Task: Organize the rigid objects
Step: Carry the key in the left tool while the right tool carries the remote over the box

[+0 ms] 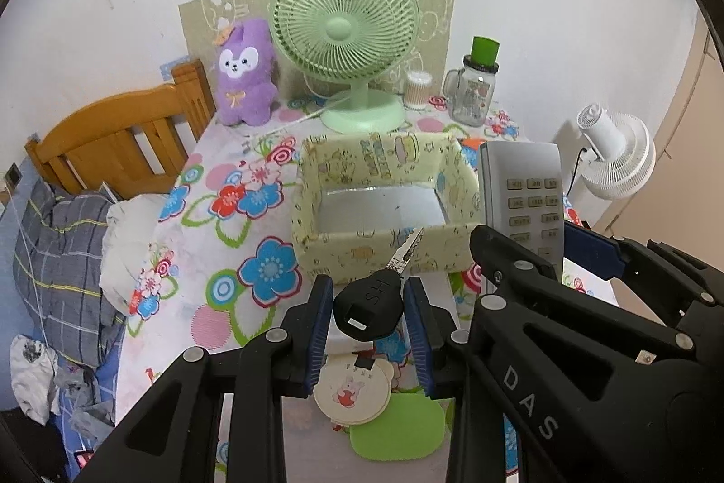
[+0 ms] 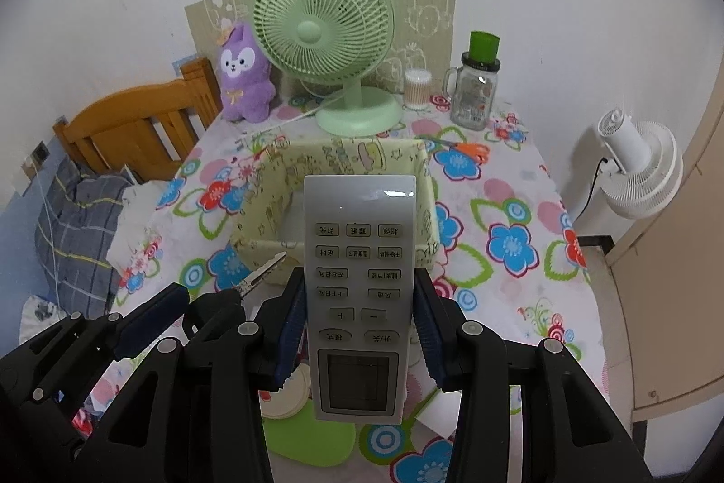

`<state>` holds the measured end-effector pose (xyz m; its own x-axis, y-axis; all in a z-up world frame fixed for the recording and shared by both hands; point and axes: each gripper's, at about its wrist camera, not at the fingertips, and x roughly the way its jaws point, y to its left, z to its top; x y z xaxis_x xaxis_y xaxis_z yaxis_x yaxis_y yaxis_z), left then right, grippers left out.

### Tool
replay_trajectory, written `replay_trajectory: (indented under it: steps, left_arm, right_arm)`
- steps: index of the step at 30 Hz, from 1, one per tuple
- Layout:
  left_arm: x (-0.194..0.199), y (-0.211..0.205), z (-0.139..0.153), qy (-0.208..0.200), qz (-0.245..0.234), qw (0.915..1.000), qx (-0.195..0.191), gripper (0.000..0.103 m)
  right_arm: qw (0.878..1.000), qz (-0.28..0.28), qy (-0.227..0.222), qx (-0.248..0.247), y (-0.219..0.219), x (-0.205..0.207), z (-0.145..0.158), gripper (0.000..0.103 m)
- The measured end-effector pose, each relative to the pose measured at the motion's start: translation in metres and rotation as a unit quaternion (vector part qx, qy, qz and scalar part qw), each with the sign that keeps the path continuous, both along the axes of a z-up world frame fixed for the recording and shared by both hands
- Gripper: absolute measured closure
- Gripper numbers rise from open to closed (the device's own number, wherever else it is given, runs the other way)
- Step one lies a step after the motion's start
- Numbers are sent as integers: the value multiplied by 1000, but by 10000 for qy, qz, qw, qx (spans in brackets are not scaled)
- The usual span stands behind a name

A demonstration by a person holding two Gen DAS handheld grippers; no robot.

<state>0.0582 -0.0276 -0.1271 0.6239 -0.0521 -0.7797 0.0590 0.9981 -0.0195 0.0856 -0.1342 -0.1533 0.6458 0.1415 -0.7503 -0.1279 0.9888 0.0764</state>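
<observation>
Left gripper (image 1: 367, 313) clamped on a key (image 1: 369, 304); right gripper (image 2: 357, 329) clamped on a remote (image 2: 359, 293) — both above the box (image 1: 316, 229).

The box (image 1: 384, 207) sits mid-table (image 1: 217, 211). Fan (image 1: 346, 30) stands behind it at twelve o'clock. Plush toy (image 1: 246, 73) at eleven, jar (image 1: 475, 89) at one.

Two grippers (image 1: 367, 315) (image 2: 357, 320), one key (image 1: 369, 302), one remote (image 2: 359, 293), one box (image 1: 316, 184), two fans (image 1: 346, 26) (image 2: 642, 166), one plush (image 1: 246, 73), one jar (image 1: 475, 93), one scissors (image 2: 475, 150), one swab tub (image 1: 417, 89), one counter (image 1: 217, 247).
</observation>
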Motion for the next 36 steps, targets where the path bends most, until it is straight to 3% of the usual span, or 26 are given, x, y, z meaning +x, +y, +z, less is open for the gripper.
replay_trajectory:
  steps: [15, 36]
  left_arm:
    - [28, -7, 22, -252, 33, 9997, 61, 71]
    - [109, -11, 11, -323, -63, 9995, -23, 71]
  right_arm:
    - [9998, -42, -213, 26, -8, 26, 24, 55]
    - [9993, -228, -264, -109, -11, 109, 19, 55]
